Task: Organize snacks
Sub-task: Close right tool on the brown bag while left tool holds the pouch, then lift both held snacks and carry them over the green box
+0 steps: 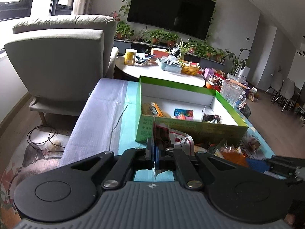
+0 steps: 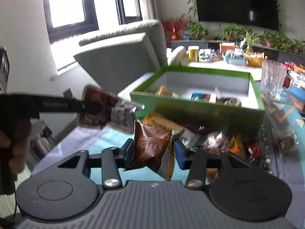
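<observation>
**Both grippers loaded, green box waiting**

While the green box (image 1: 190, 127) sits open on the blue-covered table (image 1: 106, 110), each gripper carries a snack in front of its near wall. Inside the box lie a yellow packet (image 1: 152, 109) at the left, a bright blue one (image 1: 184, 113) in the middle and a dark one (image 1: 211, 118) at the right, with bare white floor behind them. More loose snacks (image 2: 223, 143) lie heaped on the table just before the box.

The right gripper (image 2: 154, 152) is clamped on a brown pouch (image 2: 150, 143), its jaws held fairly wide by the pouch's bulk. The left gripper (image 1: 155, 150) is pinched tight on the edge of a red-and-white sachet (image 1: 171, 135), which stands up just short of the box wall.

My reading: this is the carry-to-box step. The next move seems to call for lifting each snack over the near wall, then releasing it onto bare floor, one gripper at a time so they do not cross.
</observation>
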`<state>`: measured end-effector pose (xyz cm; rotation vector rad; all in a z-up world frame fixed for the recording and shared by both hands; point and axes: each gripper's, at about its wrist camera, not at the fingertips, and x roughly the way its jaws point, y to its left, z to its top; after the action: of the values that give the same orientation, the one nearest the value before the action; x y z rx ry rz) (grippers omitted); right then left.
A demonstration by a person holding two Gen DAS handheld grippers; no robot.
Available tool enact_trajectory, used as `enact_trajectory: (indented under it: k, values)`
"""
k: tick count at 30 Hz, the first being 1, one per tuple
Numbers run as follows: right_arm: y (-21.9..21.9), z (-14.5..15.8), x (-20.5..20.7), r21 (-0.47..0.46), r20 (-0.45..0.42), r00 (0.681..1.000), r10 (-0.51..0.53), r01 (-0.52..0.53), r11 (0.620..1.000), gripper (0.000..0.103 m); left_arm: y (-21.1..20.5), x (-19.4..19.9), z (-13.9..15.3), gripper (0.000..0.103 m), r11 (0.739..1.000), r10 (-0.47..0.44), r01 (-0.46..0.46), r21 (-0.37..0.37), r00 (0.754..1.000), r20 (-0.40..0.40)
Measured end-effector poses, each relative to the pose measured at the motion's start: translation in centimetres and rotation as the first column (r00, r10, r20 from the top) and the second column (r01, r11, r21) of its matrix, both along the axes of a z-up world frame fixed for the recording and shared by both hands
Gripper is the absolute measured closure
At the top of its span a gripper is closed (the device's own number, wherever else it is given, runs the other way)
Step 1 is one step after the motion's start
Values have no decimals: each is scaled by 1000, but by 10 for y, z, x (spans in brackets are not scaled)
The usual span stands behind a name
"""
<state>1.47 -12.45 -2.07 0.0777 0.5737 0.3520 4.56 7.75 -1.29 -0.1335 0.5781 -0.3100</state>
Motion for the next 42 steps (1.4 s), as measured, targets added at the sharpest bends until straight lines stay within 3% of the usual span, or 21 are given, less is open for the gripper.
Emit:
enact_trajectory:
  k: [17,25,42]
  values:
    - [-39,33,42,32,152,978,-146,143,989,58,-27,29,36,101,999,-39,41,-10,992,124]
    - [-52,35,70,61,149,967,-209,202,977,58,-47,56,41,101,996,-64,73,-59,989,132]
    - [-68,28,116,68,100,969,-225,219,973,58,-77,100,30,101,997,-79,80,-5,993,84]
